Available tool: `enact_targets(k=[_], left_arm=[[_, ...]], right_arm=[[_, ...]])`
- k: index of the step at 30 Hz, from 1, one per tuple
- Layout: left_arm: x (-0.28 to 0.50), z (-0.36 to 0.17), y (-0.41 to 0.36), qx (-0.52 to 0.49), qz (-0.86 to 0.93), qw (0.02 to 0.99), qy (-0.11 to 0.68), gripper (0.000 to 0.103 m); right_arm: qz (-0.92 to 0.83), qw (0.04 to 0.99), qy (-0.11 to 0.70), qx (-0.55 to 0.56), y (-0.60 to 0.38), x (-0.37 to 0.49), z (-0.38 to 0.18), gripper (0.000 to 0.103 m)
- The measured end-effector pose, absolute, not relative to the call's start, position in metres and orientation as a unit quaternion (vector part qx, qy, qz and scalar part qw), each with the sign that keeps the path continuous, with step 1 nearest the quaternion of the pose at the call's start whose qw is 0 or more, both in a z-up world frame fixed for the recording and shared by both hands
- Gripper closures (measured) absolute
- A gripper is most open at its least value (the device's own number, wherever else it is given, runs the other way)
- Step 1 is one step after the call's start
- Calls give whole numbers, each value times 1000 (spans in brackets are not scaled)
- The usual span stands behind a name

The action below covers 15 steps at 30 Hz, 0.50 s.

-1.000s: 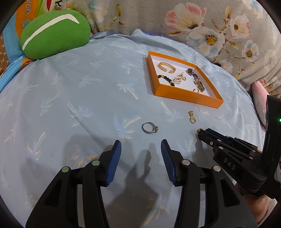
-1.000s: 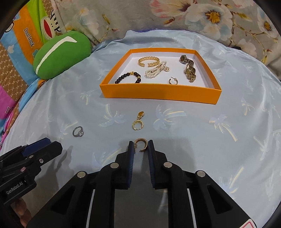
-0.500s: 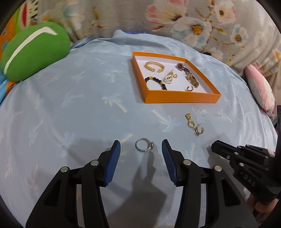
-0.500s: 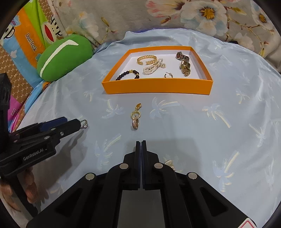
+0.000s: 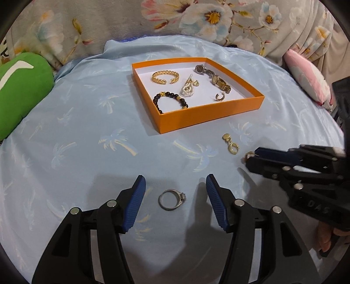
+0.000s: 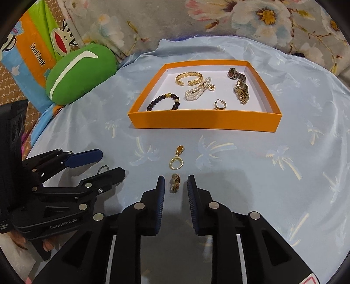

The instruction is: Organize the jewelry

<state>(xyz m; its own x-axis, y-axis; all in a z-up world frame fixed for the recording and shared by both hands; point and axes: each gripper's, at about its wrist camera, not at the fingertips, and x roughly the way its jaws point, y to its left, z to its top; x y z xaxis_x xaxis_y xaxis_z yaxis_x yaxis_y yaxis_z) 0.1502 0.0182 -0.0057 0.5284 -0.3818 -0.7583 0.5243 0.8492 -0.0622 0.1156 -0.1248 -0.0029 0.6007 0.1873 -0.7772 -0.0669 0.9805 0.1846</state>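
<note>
An orange tray (image 5: 210, 113) (image 6: 203, 125) on the blue palm-print cloth holds a gold cuff, a black bead bracelet, pearls, a watch and a gold hoop. A silver ring (image 5: 172, 199) (image 6: 103, 168) lies between the fingers of my open left gripper (image 5: 174, 192) (image 6: 105, 162). A small gold hoop earring (image 6: 175, 183) (image 5: 248, 155) lies between the fingers of my right gripper (image 6: 174, 185) (image 5: 249, 158), which is partly open around it. A gold pendant earring (image 6: 177, 159) (image 5: 230, 144) lies just beyond it.
A green cushion (image 6: 76, 72) (image 5: 19, 91) sits at the far left. A pink cushion (image 5: 306, 78) lies at the far right. Floral fabric (image 6: 218, 19) rises behind the tray. The cloth drops away at its rounded edges.
My left gripper has moved forward so the silver ring now lies between its fingers. My right gripper was shut half a second ago and has opened around the small gold hoop.
</note>
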Motion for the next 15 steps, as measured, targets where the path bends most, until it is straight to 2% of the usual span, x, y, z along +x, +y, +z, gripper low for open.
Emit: enact_targets(k=[4,10,15], left_arm=[[152,-6,18,84,-265,868,412,48],[148,-6,16,85,-276,865,409,52],[140,-6,12,81,-290,862,408,72]], right_arm=[[70,892,442,72,-126,116,-4,99],[67,892,439,88,-135,108,1,99],[69,891,439,93,-136,101,3,99]])
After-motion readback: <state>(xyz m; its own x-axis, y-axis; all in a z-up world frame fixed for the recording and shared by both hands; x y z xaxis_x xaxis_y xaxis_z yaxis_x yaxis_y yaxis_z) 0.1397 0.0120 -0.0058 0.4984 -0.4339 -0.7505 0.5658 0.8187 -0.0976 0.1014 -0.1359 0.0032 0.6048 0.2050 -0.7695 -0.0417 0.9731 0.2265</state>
